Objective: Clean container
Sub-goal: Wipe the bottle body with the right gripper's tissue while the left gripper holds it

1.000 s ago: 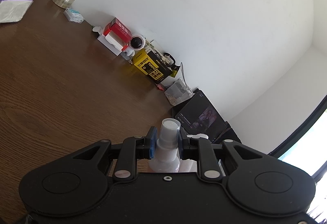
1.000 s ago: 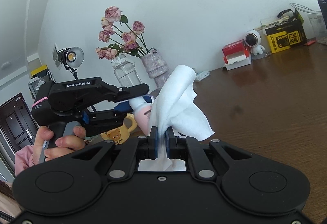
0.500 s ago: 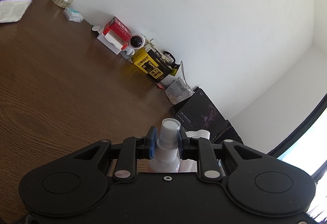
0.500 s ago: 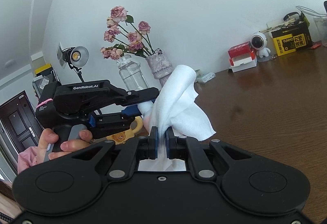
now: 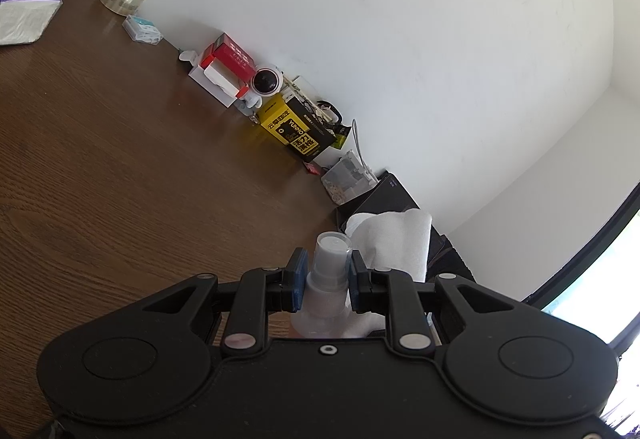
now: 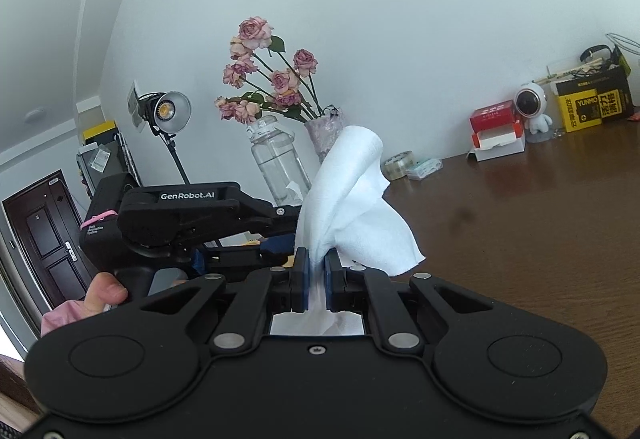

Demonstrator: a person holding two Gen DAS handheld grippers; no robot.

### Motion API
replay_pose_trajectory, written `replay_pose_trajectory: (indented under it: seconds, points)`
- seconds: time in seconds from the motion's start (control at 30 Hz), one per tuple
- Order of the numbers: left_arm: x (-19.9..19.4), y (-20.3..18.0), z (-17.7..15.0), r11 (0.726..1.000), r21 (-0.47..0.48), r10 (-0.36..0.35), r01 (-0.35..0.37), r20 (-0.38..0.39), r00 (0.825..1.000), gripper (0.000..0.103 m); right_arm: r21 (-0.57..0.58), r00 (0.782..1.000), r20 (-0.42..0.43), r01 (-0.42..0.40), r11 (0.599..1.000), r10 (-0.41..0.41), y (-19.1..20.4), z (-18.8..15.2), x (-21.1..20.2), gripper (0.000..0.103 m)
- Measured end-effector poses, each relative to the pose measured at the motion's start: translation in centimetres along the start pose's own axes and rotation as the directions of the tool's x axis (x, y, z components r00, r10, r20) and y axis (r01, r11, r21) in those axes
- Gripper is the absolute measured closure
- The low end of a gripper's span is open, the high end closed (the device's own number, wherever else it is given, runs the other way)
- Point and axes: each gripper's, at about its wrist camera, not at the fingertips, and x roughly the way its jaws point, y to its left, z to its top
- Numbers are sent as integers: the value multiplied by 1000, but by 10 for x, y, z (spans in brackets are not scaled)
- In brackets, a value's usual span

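- The table [image 5: 120, 199] lies well below and ahead of both my claws; neither the bottle nor the cloth rests on it, both are held up in the air.
- My left claw [image 5: 325, 275] is pinching the spray bottle [image 5: 326, 279] by its neck, one blue pad on each side. The bottle's long axis runs straight out along my fingers, cap end forward, body back toward the claw's frame.
- My right claw [image 6: 316, 277] is pressed together on a bunched white cloth [image 6: 352, 207], which stands up and forward from the pads and flops off to the claw's right.
- From my left claw, the cloth [image 5: 394, 239] shows just to the right of the cap and a little beyond it, close beside it; I cannot tell whether it touches.
- From my right claw, the left claw [image 6: 276, 243] sits just to the left, its tips hidden behind the cloth, so the bottle itself is out of sight there.
- I judge the coming wipe turns on that gap: the cloth must travel leftward onto the bottle and stroke along its length.
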Motion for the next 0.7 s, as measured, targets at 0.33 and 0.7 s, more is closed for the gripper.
replay_pose_trajectory:
  seconds: [0.33,0.7]
  points:
    - [1,1,1,1000,-2,6,-6,2,1000,82,63,997,-37,63,996,-61,-20,-19,-14,95]
    - [1,-1,0,1000,0,4,-4,0,1000,82,53,998,-34,48,997,-46,-15,-17,-13,95]
